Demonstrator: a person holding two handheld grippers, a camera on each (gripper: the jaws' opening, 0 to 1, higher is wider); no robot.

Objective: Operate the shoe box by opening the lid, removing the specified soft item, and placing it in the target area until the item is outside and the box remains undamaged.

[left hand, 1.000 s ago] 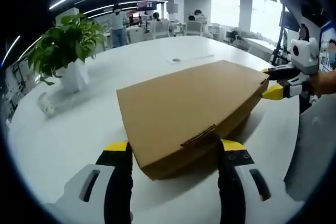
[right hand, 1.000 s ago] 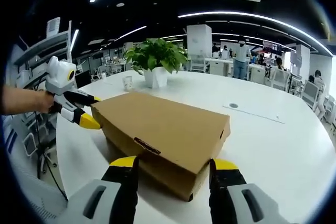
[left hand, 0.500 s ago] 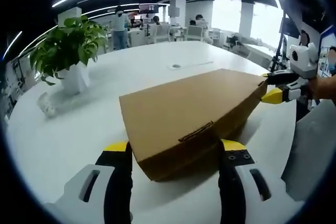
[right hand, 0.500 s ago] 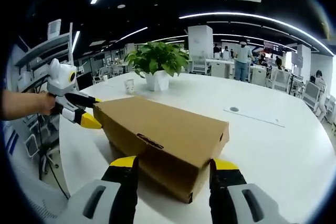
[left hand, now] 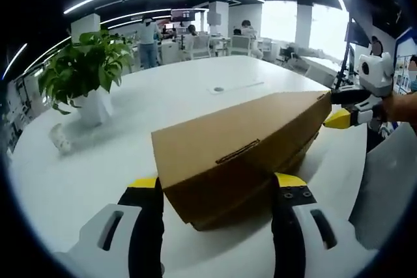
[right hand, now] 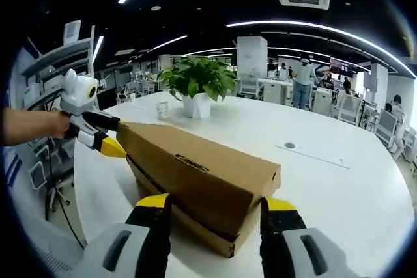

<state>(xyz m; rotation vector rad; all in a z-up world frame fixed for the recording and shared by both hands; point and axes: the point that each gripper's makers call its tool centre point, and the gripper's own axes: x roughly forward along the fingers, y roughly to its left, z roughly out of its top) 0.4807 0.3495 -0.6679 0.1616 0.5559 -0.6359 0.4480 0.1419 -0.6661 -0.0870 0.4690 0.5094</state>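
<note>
A brown cardboard shoe box lies on the white table (left hand: 85, 180). Its lid (left hand: 241, 131) is tilted up, leaving a dark gap over the base (left hand: 228, 206). My left gripper (left hand: 216, 181) clasps the near corner of the lid, one yellow-tipped jaw on each side. At the opposite end my right gripper (left hand: 339, 107) holds the lid the same way. In the right gripper view, the right gripper (right hand: 215, 201) straddles the lid (right hand: 195, 157) above the base (right hand: 189, 222), and the left gripper (right hand: 109, 136) grips the far end. The box's contents are hidden.
A potted green plant (left hand: 85, 63) in a white pot stands on the table beyond the box, also visible as the plant (right hand: 195, 79) with a small cup (right hand: 161, 105) beside it. A person's hand (right hand: 26, 125) holds the left gripper. Desks, chairs and people fill the office behind.
The lid has risen along its front edge on both ends, opening a gap above the base. Both grippers have lifted with it; the base stays on the table.
</note>
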